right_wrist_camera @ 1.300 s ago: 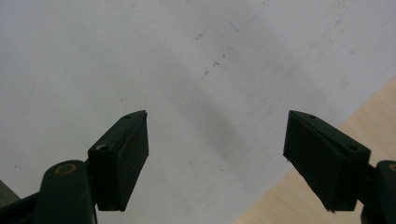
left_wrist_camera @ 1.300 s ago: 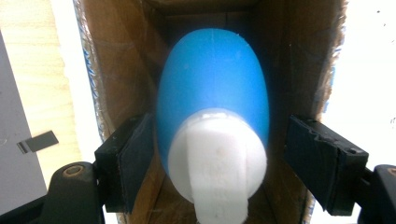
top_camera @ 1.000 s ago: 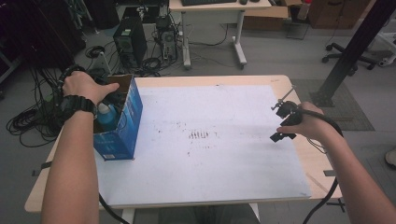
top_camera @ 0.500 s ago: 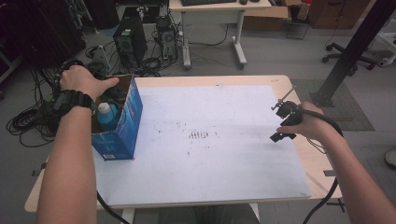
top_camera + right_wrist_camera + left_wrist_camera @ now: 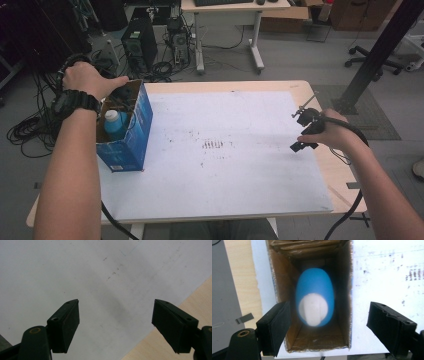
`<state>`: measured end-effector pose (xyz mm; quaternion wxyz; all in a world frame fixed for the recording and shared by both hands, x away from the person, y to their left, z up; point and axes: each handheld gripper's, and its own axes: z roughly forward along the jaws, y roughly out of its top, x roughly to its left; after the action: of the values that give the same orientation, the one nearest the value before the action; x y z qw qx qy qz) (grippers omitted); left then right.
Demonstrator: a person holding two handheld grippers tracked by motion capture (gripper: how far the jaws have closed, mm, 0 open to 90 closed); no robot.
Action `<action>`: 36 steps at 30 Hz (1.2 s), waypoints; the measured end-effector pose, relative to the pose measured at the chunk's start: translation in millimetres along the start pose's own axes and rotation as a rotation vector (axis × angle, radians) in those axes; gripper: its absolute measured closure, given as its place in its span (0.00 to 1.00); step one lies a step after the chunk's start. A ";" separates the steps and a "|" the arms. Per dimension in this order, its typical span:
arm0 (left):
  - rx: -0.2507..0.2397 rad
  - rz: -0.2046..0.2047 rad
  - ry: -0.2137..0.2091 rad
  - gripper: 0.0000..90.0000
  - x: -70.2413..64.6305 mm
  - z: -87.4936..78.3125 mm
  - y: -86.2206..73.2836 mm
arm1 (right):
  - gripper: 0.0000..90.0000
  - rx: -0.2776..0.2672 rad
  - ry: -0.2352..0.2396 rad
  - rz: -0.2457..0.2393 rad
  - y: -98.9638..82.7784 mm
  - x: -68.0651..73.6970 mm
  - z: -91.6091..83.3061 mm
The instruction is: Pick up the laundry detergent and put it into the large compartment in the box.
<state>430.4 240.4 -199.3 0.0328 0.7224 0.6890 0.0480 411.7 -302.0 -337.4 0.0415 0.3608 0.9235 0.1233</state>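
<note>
In one box (image 5: 131, 150) stands one bottle (image 5: 314, 301); both grippers (image 5: 329, 325) (image 5: 116, 325) gape.

I see bare forearms, a chunky black wristwatch (image 5: 75, 101) above my left black two-jaw gripper (image 5: 328, 325), black cables trailing.

High view: fixed above the person's side, facing forward and down over the whole counter (image 5: 320, 165) with the floor beyond. Left gripper view: close, looking straight down into the open box (image 5: 279, 290), which the high view shows at the counter's left edge. Right gripper view: close over the white sheet (image 5: 75, 270) near its right edge, shared with the high view.
</note>
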 end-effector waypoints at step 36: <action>-0.012 0.274 -0.012 0.22 -83.8 -8.5 13.8 | 0.25 -0.003 -0.007 0.007 -3.8 -0.7 -6.7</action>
<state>439.3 155.8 -191.3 0.0342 0.8097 0.5836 0.0519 408.6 -306.5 -331.9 0.0449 0.3644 0.9219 0.1235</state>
